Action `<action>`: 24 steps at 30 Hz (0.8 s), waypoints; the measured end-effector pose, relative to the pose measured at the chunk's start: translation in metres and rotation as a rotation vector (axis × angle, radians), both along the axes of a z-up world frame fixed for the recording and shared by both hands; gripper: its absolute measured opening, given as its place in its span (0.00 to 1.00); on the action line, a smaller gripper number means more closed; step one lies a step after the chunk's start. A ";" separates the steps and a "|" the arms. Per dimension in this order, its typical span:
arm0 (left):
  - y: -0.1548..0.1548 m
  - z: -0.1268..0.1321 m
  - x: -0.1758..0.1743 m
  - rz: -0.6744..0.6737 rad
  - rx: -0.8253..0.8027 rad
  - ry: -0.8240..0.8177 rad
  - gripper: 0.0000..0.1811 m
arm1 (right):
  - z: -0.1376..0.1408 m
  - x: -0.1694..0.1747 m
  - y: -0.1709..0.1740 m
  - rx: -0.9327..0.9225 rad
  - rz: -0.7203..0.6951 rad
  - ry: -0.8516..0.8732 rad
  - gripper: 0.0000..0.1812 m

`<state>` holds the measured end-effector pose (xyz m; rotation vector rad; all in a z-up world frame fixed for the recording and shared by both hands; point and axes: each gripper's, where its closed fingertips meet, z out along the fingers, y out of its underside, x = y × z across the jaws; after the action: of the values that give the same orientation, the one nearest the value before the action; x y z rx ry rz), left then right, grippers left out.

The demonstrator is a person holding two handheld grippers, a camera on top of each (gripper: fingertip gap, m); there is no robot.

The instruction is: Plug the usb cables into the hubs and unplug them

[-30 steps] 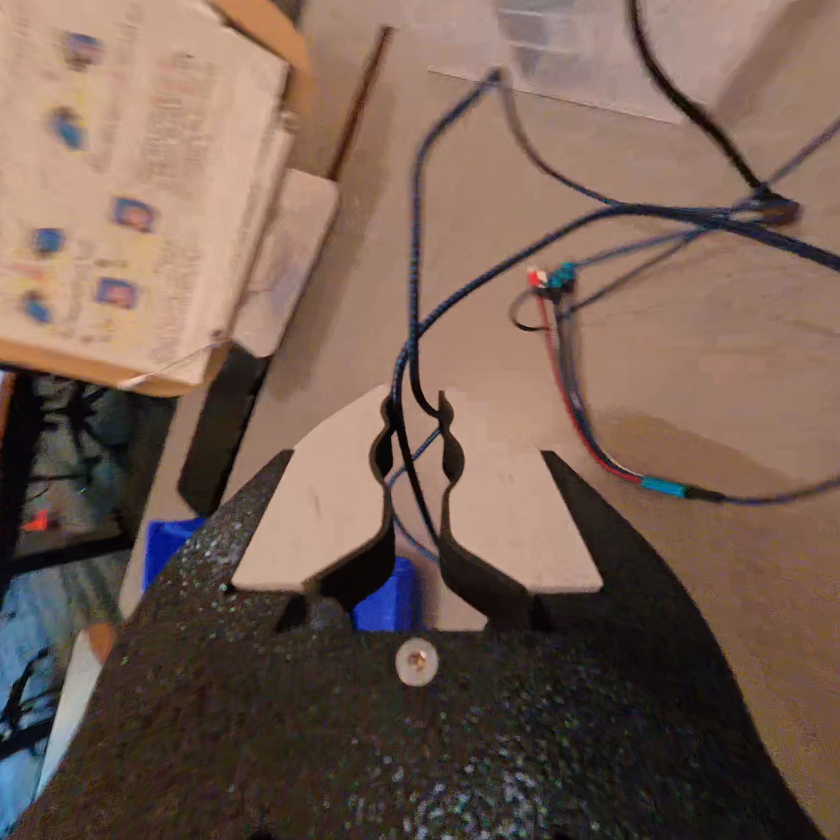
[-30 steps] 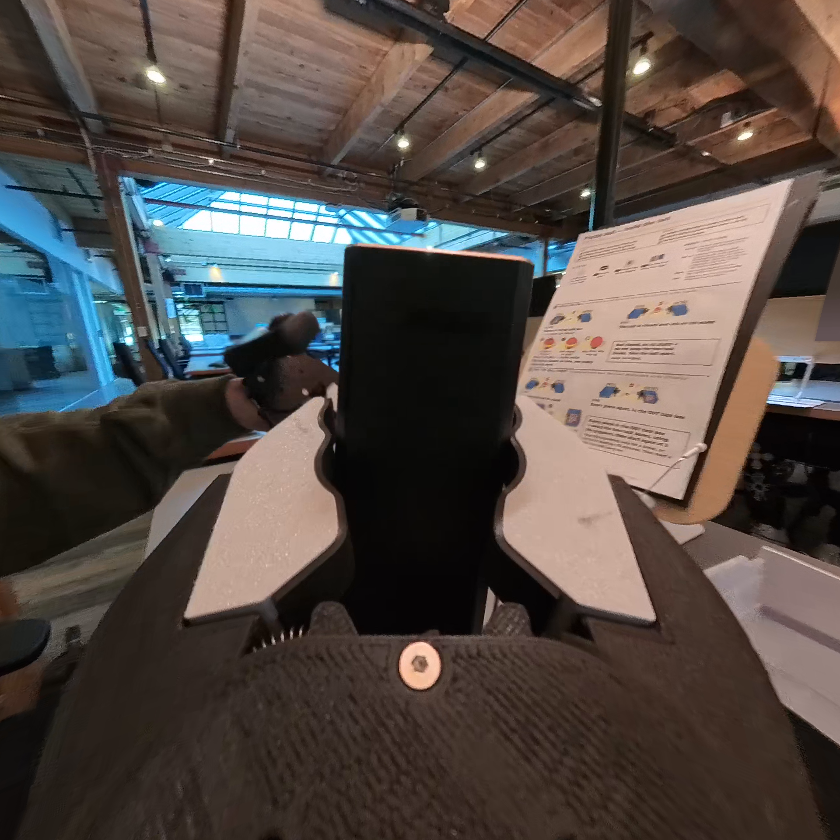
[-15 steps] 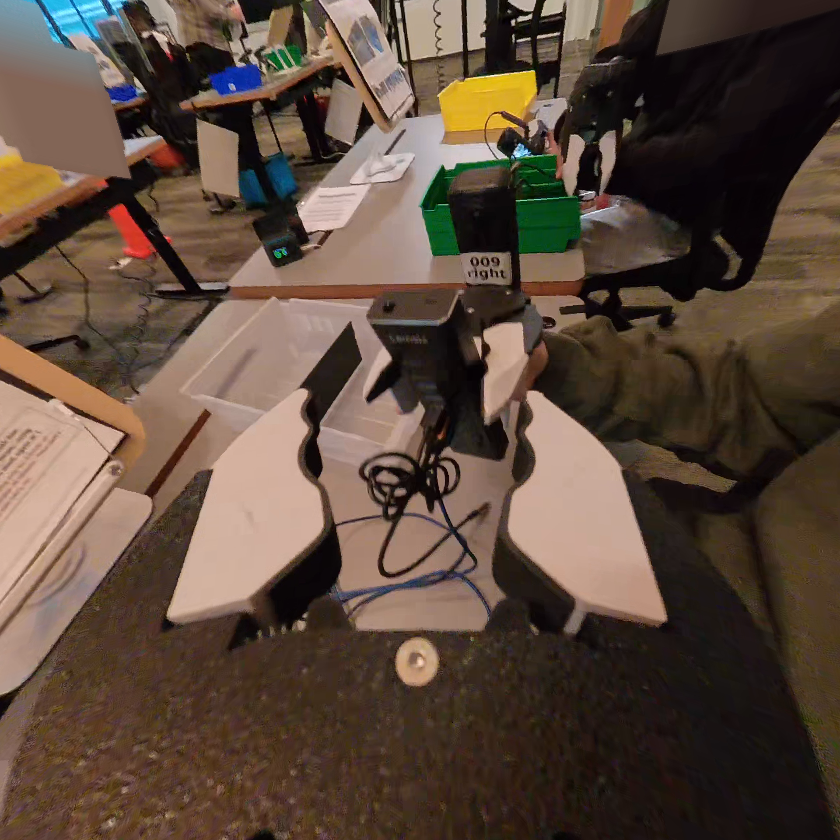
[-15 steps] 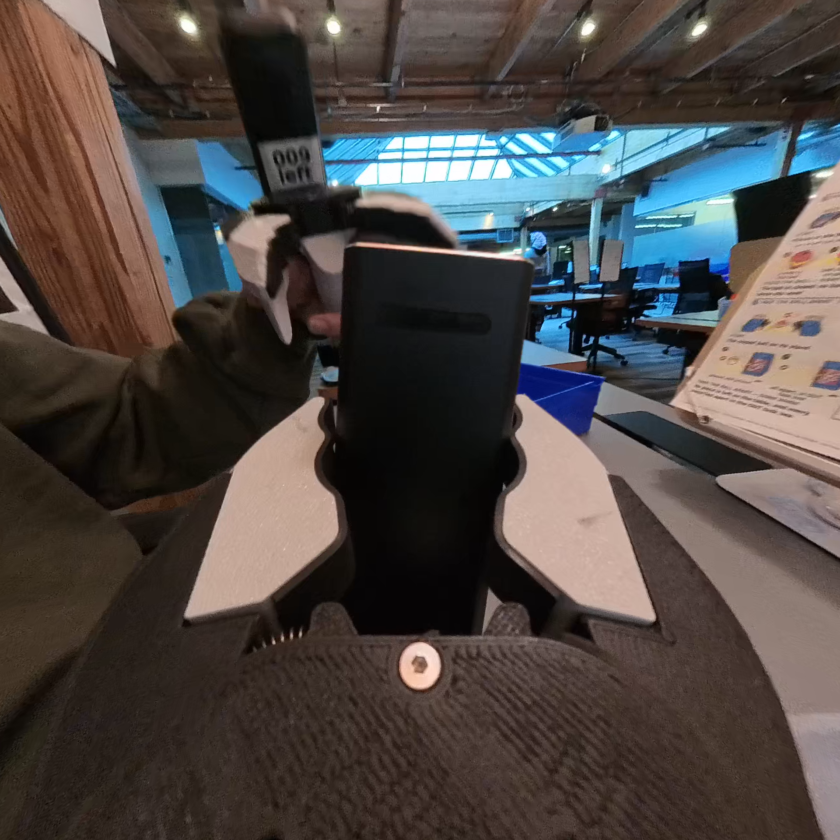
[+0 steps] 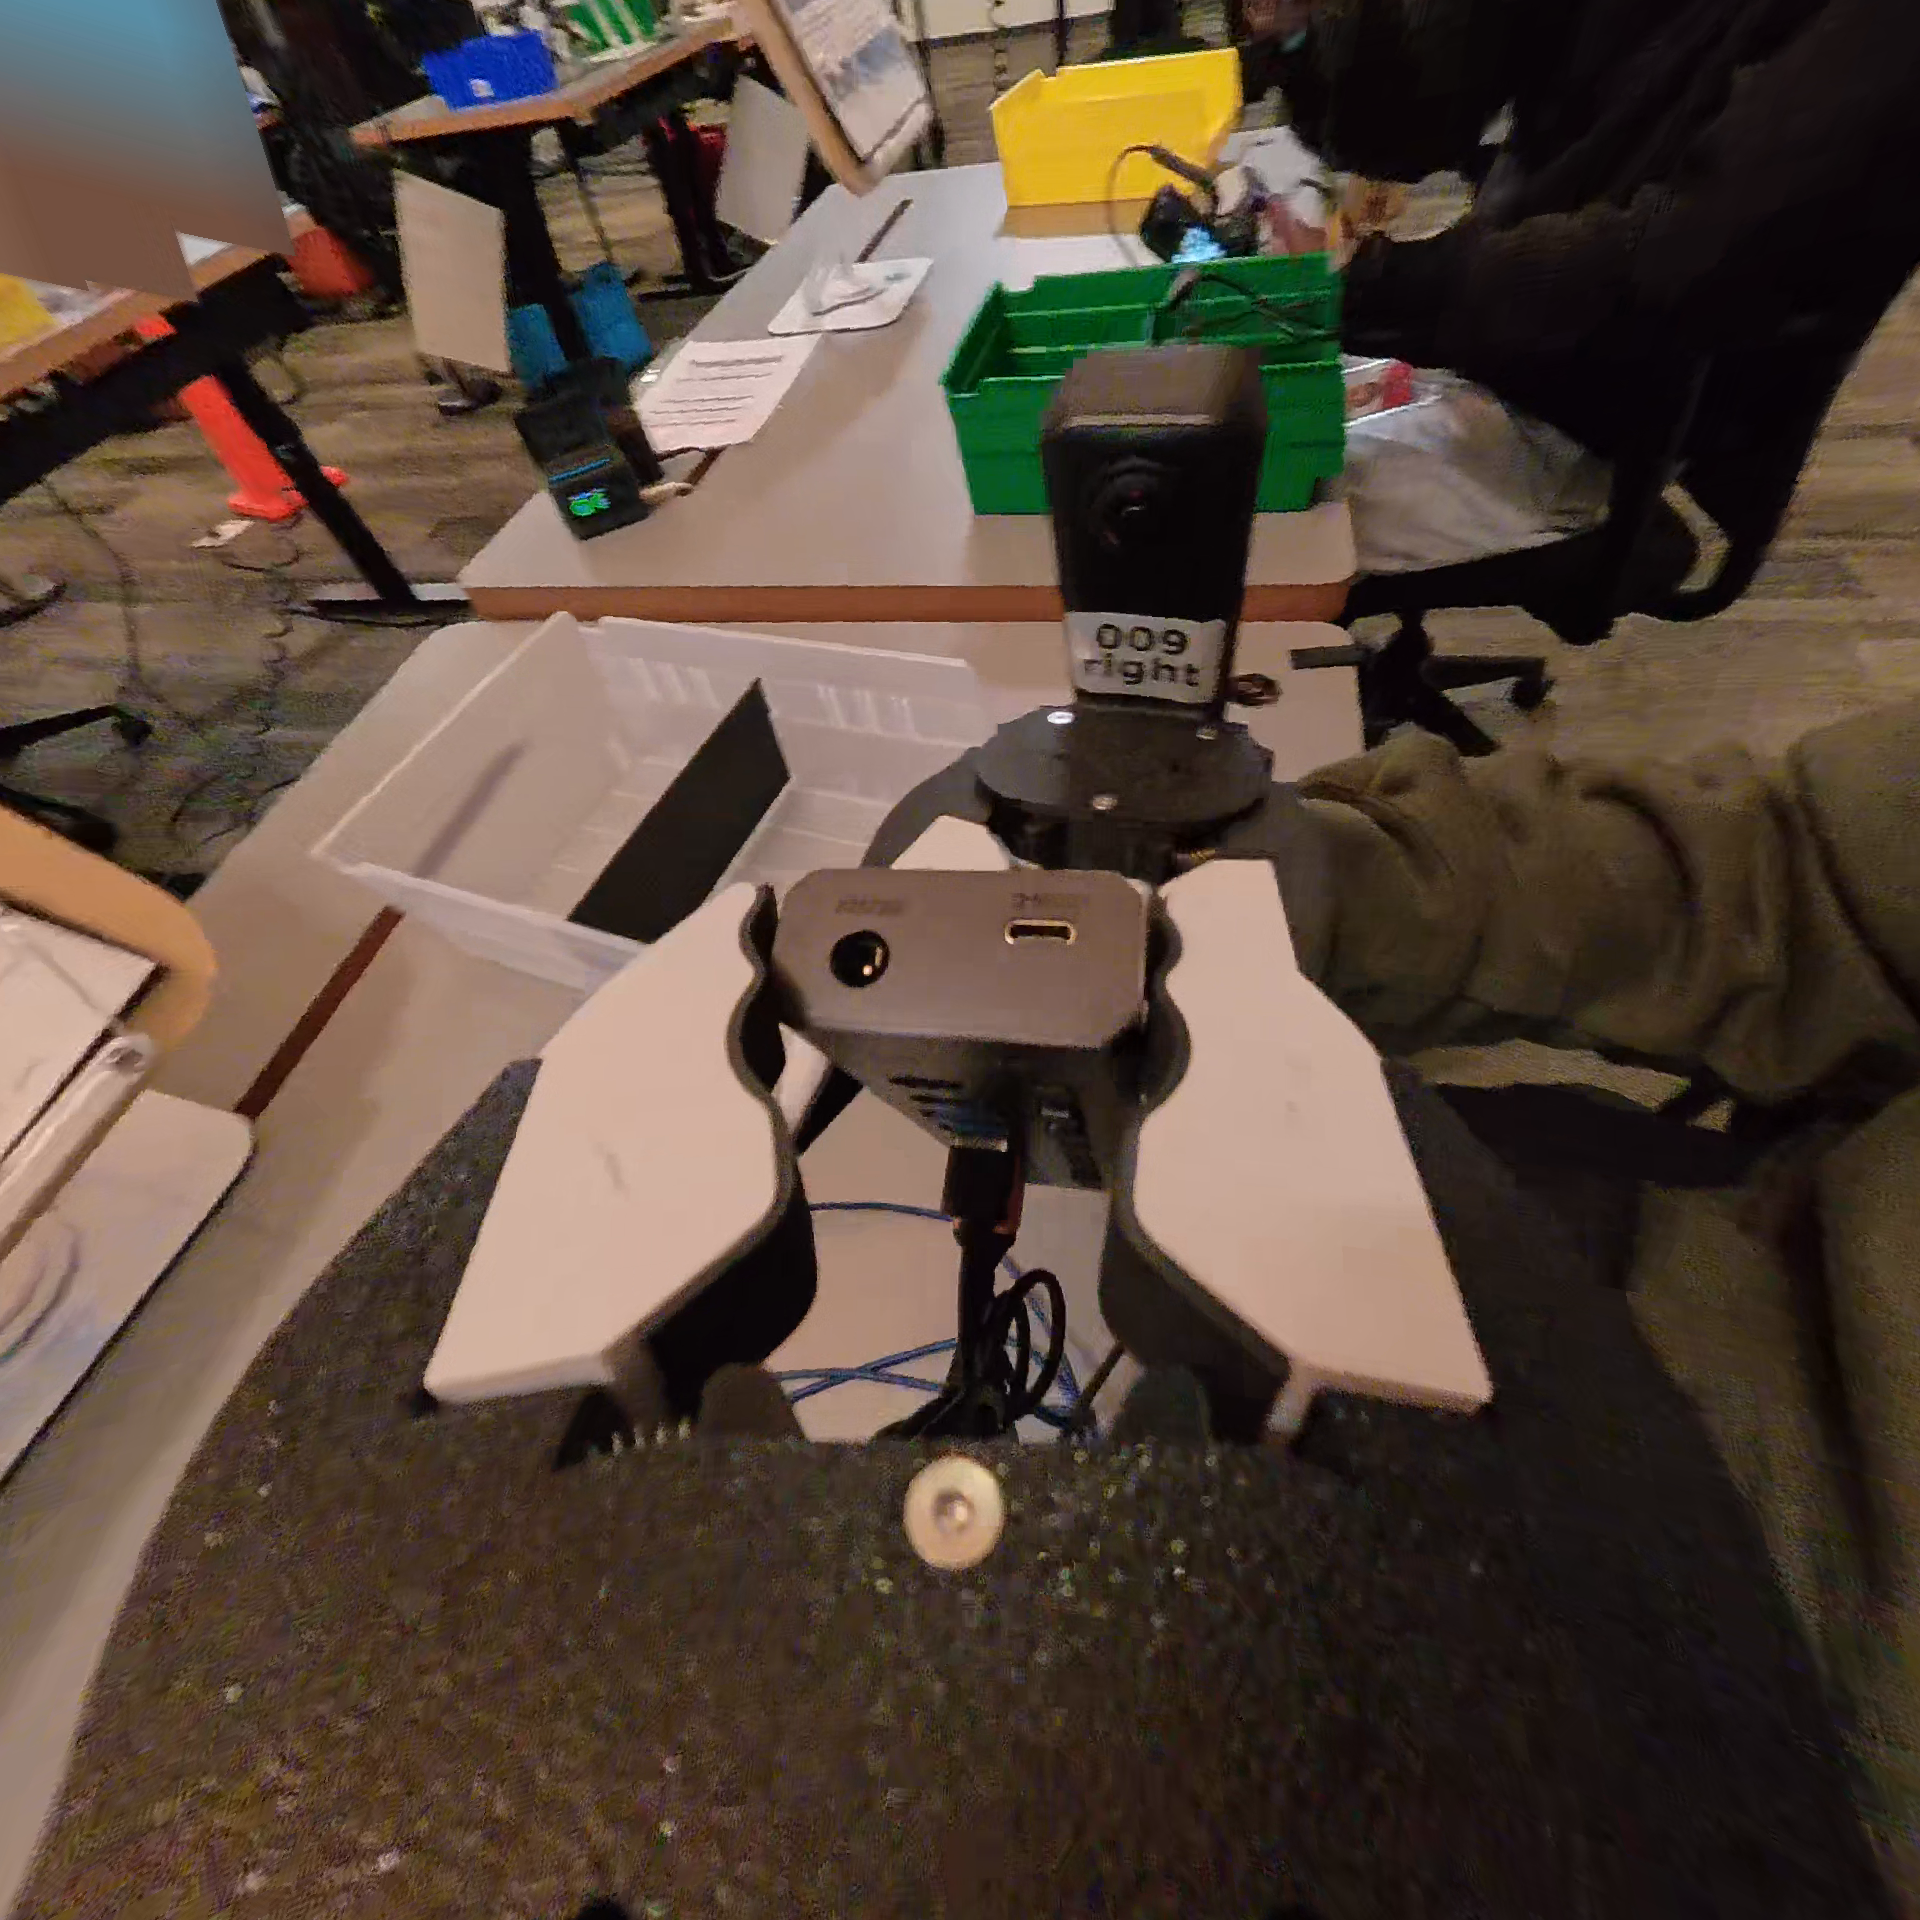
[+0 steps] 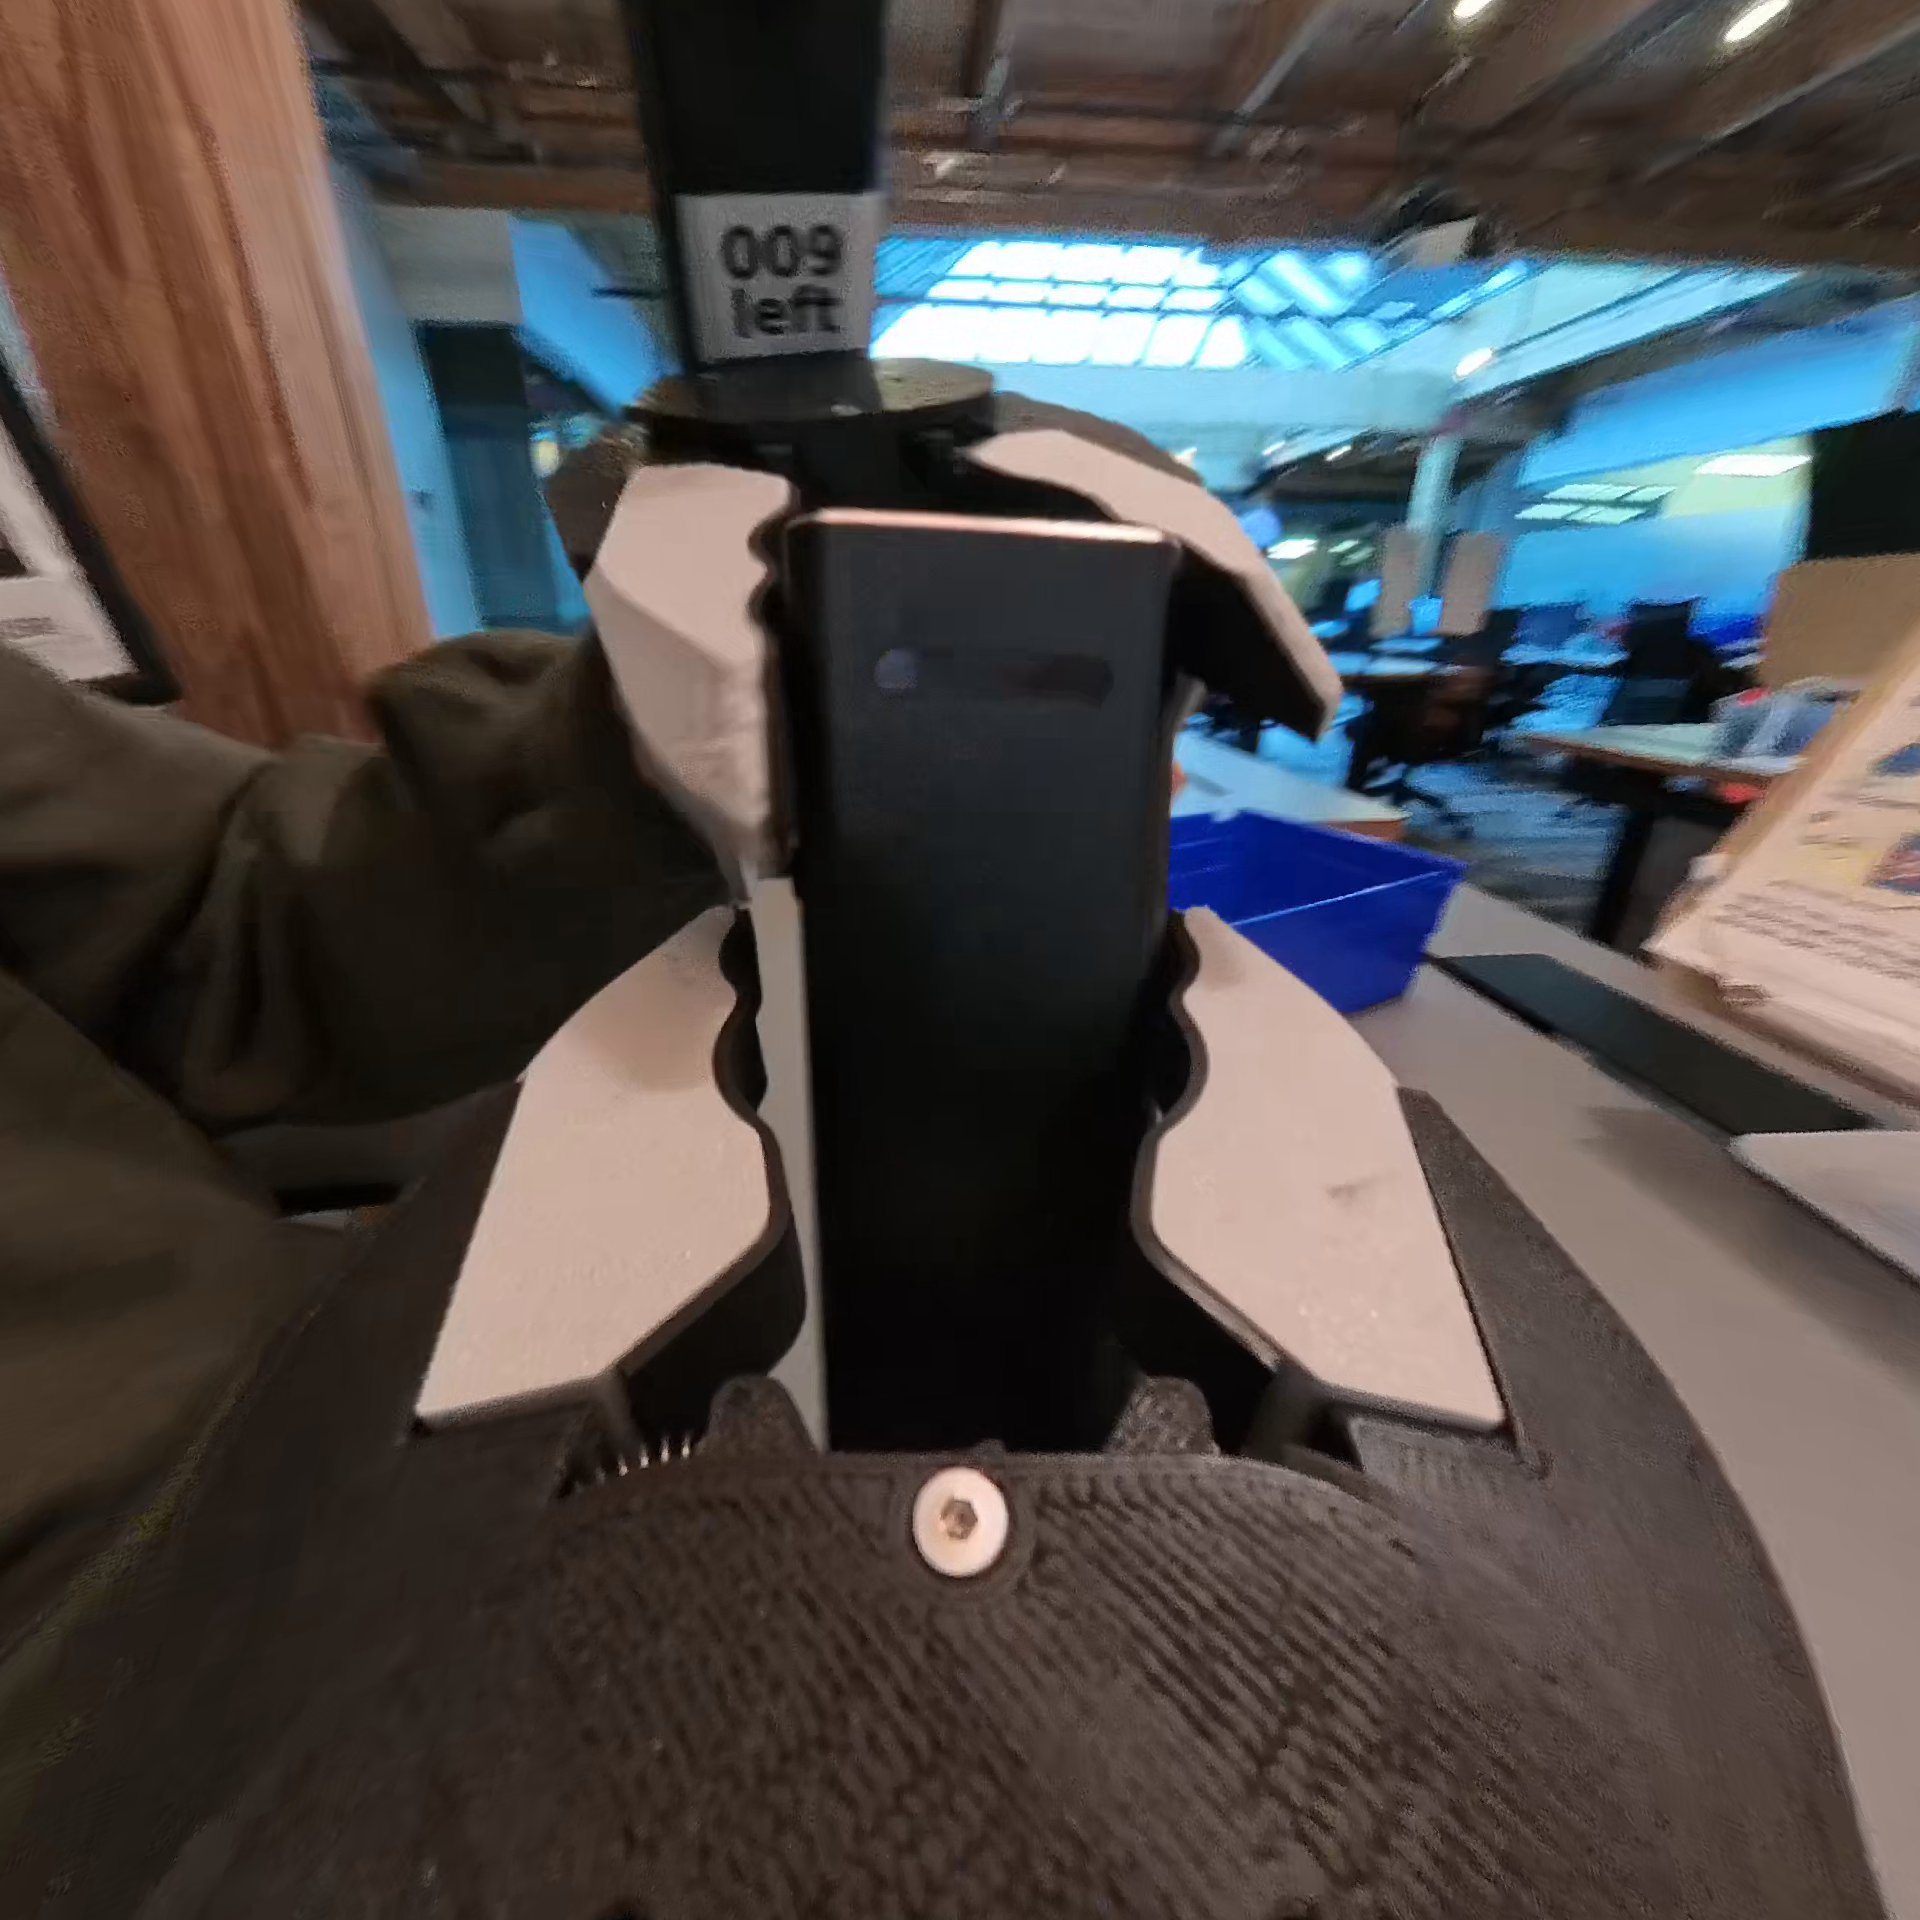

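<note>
A black USB hub (image 6: 977, 935) is held in the air between both grippers. My right gripper (image 6: 966, 935) is shut on its near part. My left gripper (image 5: 961, 914) has its fingers pressed on both sides of the hub's other end (image 5: 961, 966), the face with a round socket and a small port. A black USB plug (image 5: 982, 1184) sits in the hub's underside; its black cable (image 5: 1013, 1340) coils down to the table beside a blue cable (image 5: 894, 1382). The right gripper (image 5: 1039, 857) faces me behind the hub. The left gripper (image 6: 966, 499) shows at the hub's far end.
A clear plastic bin (image 5: 582, 790) with a black divider stands behind the hub. A green bin (image 5: 1143, 343) and a yellow bin (image 5: 1112, 125) are on the far table. A blue bin (image 6: 1309, 894), a black pad (image 6: 1621, 1029) and an instruction board (image 6: 1808, 831) are at right. An olive sleeve (image 5: 1558, 883) reaches in.
My left gripper let go of the cables on the table, swung up to face the right gripper, moved in and closed on the hub's free end. The right gripper kept hold of the hub.
</note>
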<state>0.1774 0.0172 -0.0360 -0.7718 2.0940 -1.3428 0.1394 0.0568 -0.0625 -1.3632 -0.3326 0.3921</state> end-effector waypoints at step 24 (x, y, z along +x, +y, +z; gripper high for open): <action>0.058 0.028 0.009 0.274 -0.285 0.053 0.33 | -0.026 0.030 0.017 0.032 -0.143 0.072 0.18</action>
<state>0.1863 0.0748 -0.0081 -1.1772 1.7742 -1.4940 0.1695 0.0739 -0.0883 -1.3288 -0.1804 0.3150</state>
